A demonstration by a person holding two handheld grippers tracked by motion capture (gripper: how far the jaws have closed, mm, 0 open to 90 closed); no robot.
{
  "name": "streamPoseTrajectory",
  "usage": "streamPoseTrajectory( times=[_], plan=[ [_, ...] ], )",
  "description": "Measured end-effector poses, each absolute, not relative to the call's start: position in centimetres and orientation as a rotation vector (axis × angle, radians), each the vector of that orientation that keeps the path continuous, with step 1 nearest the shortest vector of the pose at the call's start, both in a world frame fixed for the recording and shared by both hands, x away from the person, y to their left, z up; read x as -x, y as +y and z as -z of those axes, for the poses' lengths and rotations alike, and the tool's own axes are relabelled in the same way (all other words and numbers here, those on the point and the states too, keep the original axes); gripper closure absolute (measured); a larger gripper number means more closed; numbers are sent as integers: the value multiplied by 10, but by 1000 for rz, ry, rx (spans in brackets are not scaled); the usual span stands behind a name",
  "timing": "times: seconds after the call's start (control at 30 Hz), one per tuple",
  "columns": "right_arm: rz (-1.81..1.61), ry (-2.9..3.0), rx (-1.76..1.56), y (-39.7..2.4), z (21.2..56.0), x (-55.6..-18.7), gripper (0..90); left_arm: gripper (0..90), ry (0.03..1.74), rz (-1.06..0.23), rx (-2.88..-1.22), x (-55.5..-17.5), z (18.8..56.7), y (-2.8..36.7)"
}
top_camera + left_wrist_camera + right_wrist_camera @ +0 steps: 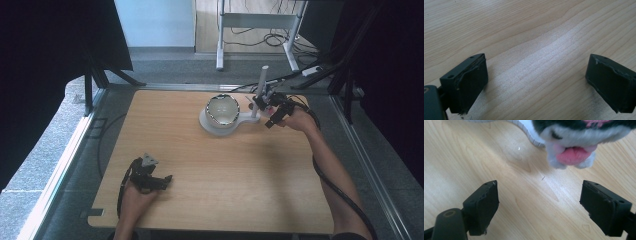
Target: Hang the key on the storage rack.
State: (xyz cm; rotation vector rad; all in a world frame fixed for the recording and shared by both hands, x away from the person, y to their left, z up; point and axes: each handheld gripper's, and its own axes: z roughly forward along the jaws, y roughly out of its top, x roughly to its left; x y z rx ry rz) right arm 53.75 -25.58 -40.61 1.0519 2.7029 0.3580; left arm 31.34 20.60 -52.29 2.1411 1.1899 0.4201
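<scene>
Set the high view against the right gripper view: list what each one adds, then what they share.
High view: the whole table, the white stand with its upright pole, a round black-and-white thing on its base, and the left hand-held gripper low near the table's front edge. Right gripper view: close up, a furry grey-white face with a pink tongue, and the jaws apart with nothing between them. Both: the wooden table and the right hand-held gripper.

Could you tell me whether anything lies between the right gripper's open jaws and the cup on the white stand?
Nothing visible does. In the right gripper view, bare wooden table lies between the right gripper and the cup just beyond its open jaws. In the high view, the right gripper sits beside the white stand.
</scene>
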Motion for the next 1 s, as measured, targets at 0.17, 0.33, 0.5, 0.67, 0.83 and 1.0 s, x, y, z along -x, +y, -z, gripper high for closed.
streamPoseTrajectory(
  times=[0.17,0.33,0.5,0.67,0.83,1.0],
  plan=[
    [-358,2704,-1021,-256,403,-528,138,40,1190,-420,-2141,-313,523,206],
    [-352,2711,-987,-256,401,-519,132,40,1190,-421,-2141,-313,523,206],
    [-348,2715,-964,-255,403,-509,116,40,1190,-420,-2141,-313,523,206],
    [-343,2722,-935,-252,403,-499,95,40,1190,-420,-2141,-313,523,206],
    [-374,2723,-892,-248,399,-489,85,40,1188,-421,-2142,-313,523,206],
    [-393,2731,-832,-244,396,-477,79,40,1188,-420,-2142,-313,523,206]
  ],
)
